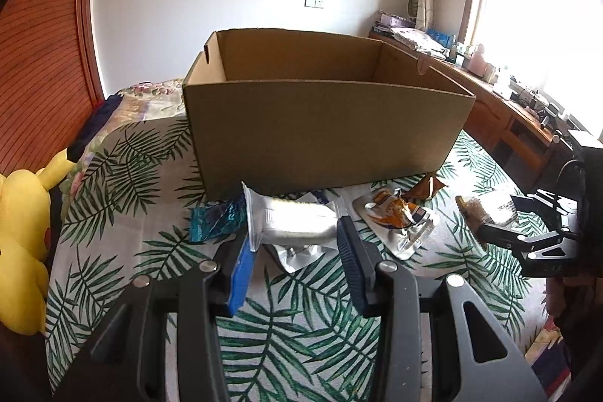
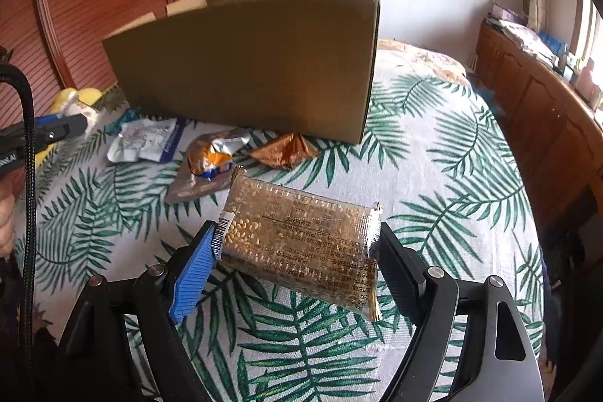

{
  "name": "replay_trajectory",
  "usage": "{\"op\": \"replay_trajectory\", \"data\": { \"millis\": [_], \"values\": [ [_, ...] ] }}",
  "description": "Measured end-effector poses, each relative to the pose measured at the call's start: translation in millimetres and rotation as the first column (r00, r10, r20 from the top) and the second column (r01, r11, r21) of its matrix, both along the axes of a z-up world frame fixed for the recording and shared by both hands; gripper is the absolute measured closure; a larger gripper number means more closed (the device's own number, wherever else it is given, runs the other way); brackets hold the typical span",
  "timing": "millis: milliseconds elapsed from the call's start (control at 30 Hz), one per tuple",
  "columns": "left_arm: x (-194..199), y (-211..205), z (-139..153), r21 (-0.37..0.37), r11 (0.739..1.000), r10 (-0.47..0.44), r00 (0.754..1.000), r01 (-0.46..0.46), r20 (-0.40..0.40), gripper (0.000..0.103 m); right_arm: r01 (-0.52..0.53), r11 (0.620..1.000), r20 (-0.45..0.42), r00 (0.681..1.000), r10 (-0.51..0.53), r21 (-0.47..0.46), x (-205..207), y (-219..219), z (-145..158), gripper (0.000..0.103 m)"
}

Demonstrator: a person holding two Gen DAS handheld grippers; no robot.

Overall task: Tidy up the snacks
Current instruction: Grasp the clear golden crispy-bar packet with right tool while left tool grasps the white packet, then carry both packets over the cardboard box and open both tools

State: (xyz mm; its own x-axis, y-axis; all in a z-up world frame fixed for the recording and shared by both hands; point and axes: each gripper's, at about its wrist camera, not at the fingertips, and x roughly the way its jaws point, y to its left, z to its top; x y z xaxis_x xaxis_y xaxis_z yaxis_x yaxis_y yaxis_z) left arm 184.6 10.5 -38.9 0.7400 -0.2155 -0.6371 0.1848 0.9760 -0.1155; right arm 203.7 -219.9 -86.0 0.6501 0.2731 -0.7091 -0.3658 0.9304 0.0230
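An open cardboard box (image 1: 324,123) stands on the leaf-print bedspread; it also shows in the right wrist view (image 2: 256,66). My left gripper (image 1: 294,243) is shut on a white snack packet (image 1: 294,221), held just above the bed in front of the box. My right gripper (image 2: 297,251) is shut on a golden transparent snack packet (image 2: 301,243), lifted above the bed; it shows at the right of the left wrist view (image 1: 486,213). Loose snacks lie before the box: an orange-and-silver packet (image 2: 211,161), a brown foil packet (image 2: 282,149), a silver-white packet (image 2: 147,142) and a blue packet (image 1: 215,221).
A yellow plush toy (image 1: 22,236) lies at the bed's left edge. A wooden wardrobe (image 1: 41,55) stands behind it. A cluttered wooden desk (image 1: 501,108) runs along the window at right. Leaf-print bedspread (image 2: 433,176) stretches right of the box.
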Motion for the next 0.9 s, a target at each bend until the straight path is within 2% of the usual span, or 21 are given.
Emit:
{"op": "replay_trajectory", "data": {
  "millis": [533, 900],
  "values": [
    [19, -15, 29, -0.006, 0.999, -0.032, 0.997, 0.033, 0.066, 0.062, -0.019, 0.999, 0.114, 0.993, 0.014, 0.046, -6, -5, 48, 0.02],
    [57, -18, 60, -0.005, 0.999, -0.051, 0.988, 0.052, 0.145, 0.061, -0.058, 0.997, 0.209, 0.977, 0.048, 0.042, 27, 6, 91, 0.02]
  ]
}}
